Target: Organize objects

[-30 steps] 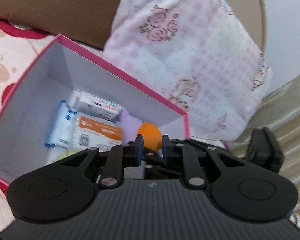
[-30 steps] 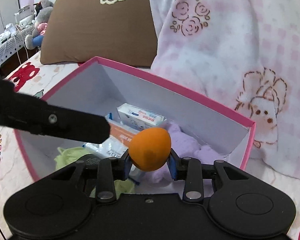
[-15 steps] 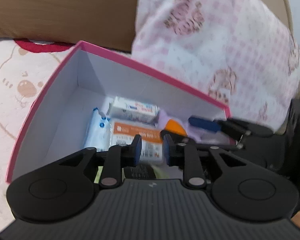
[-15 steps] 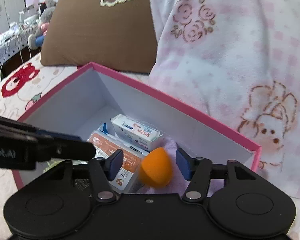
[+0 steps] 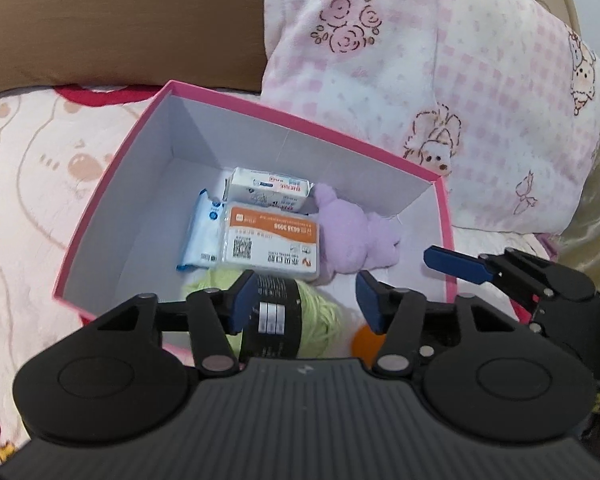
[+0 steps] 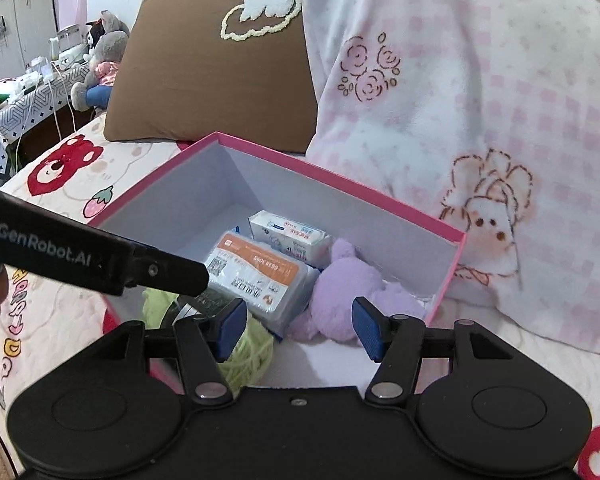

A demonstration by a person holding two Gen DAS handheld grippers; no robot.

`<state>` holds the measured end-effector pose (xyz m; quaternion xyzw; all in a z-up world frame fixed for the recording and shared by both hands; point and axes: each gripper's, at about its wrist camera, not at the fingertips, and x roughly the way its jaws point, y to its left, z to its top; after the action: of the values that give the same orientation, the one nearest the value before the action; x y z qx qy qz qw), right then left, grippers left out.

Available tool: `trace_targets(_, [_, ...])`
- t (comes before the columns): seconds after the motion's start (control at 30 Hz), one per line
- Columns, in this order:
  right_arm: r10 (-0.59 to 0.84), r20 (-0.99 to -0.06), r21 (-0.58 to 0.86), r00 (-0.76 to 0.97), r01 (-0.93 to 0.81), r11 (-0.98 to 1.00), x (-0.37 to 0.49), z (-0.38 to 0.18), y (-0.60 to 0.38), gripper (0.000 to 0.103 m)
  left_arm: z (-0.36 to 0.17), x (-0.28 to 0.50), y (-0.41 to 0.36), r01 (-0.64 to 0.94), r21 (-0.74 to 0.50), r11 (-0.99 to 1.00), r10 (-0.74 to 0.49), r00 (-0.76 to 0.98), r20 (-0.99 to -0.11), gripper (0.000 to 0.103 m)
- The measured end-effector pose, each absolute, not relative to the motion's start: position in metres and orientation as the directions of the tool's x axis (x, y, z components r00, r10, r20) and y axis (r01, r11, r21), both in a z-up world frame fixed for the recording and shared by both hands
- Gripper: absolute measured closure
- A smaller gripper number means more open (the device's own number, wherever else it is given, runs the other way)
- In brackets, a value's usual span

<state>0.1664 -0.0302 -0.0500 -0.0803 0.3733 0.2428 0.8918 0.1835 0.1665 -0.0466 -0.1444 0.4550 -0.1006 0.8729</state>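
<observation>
A pink box (image 5: 300,120) with a white inside lies on the bed. It holds an orange-and-white pack (image 5: 272,246), a white tissue pack (image 5: 270,190), a blue-and-white wipes pack (image 5: 202,232), a purple plush (image 5: 354,236), green yarn (image 5: 320,316) with a black label, and an orange ball (image 5: 362,340) half hidden behind a finger. My left gripper (image 5: 306,308) hangs over the box's near end; its jaws are opening with nothing pressed between them. My right gripper (image 6: 298,330) is open and empty above the plush (image 6: 340,292). The ball does not show in the right wrist view.
A brown pillow (image 6: 204,72) and a pink checked blanket (image 6: 480,100) rise right behind the box. The cartoon-print bed sheet (image 5: 32,184) spreads to its left. Beyond the bed's far left stands a side table with a grey plush toy (image 6: 100,60) and clutter.
The right gripper opened and let go of the orange ball, which dropped into the box. Both grippers drew back and up from the box. The left jaws went from shut to apart.
</observation>
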Motion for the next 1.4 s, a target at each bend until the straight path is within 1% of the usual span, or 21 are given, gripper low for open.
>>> trace_targets(0.1, [0.362, -0.707, 0.010, 0.608, -0.504, 0.864, 0.152, -0.044, -0.031, 0.040, -0.041, 0.173, 0.163, 0.023, -0.329, 0.944, -0.282, 0.574, -0.769, 0.037])
trace_targets(0.2, [0.372, -0.694, -0.011, 0.616, -0.526, 0.851, 0.133, -0.035, -0.032, 0.038, -0.035, 0.162, 0.158, 0.008, -0.302, 0.953, -0.251, 0.578, -0.776, 0.033])
trace_targets(0.3, [0.386, -0.680, 0.005, 0.624, -0.522, 0.853, 0.119, -0.025, -0.039, 0.036, -0.028, 0.152, 0.152, 0.006, -0.271, 0.963, -0.223, 0.583, -0.781, 0.029])
trace_targets(0.37, [0.388, -0.668, 0.018, 0.635, -0.508, 0.861, 0.110, -0.018, -0.046, 0.035, -0.024, 0.144, 0.148, 0.010, -0.258, 0.966, -0.214, 0.589, -0.779, 0.024])
trace_targets(0.43, [0.379, -0.649, 0.014, 0.660, -0.487, 0.873, 0.098, -0.013, -0.056, 0.033, -0.019, 0.135, 0.146, 0.022, -0.253, 0.967, -0.215, 0.601, -0.770, 0.016])
trace_targets(0.67, [0.334, -0.628, 0.030, 0.703, -0.407, 0.913, 0.069, 0.008, -0.084, 0.028, 0.005, 0.105, 0.140, 0.058, -0.229, 0.972, -0.213, 0.634, -0.743, 0.007])
trace_targets(0.77, [0.320, -0.613, 0.037, 0.723, -0.377, 0.925, 0.055, 0.018, -0.089, 0.026, 0.014, 0.092, 0.139, 0.052, -0.221, 0.974, -0.201, 0.651, -0.732, 0.000])
trace_targets(0.87, [0.259, -0.607, 0.024, 0.751, -0.309, 0.951, 0.039, 0.019, -0.094, 0.024, 0.018, 0.081, 0.136, 0.022, -0.196, 0.980, -0.165, 0.636, -0.754, 0.000])
trace_targets(0.97, [0.252, -0.623, 0.074, 0.741, -0.264, 0.962, 0.029, 0.020, -0.102, 0.024, 0.020, 0.073, 0.130, 0.034, -0.159, 0.987, -0.145, 0.619, -0.771, 0.000])
trace_targets(1.03, [0.242, -0.626, 0.097, 0.741, -0.234, 0.967, 0.023, 0.023, -0.108, 0.021, 0.021, 0.068, 0.124, 0.073, -0.151, 0.986, -0.164, 0.607, -0.778, 0.000])
trace_targets(1.07, [0.231, -0.628, 0.101, 0.744, -0.216, 0.971, 0.020, 0.024, -0.110, 0.017, 0.021, 0.065, 0.121, 0.098, -0.140, 0.985, -0.171, 0.598, -0.783, 0.000])
trace_targets(1.17, [0.182, -0.646, 0.093, 0.741, -0.160, 0.983, 0.012, 0.025, -0.116, 0.013, 0.022, 0.058, 0.111, 0.128, -0.089, 0.988, -0.148, 0.592, -0.792, 0.000])
trace_targets(1.27, [0.098, -0.674, 0.035, 0.732, -0.101, 0.994, 0.006, 0.026, -0.116, 0.012, 0.021, 0.054, 0.107, 0.136, -0.081, 0.987, -0.146, 0.583, -0.800, 0.000])
trace_targets(1.4, [0.089, -0.676, 0.052, 0.731, -0.073, 0.996, -0.002, 0.029, -0.122, 0.010, 0.021, 0.048, 0.105, 0.138, -0.070, 0.988, -0.138, 0.582, -0.801, 0.000])
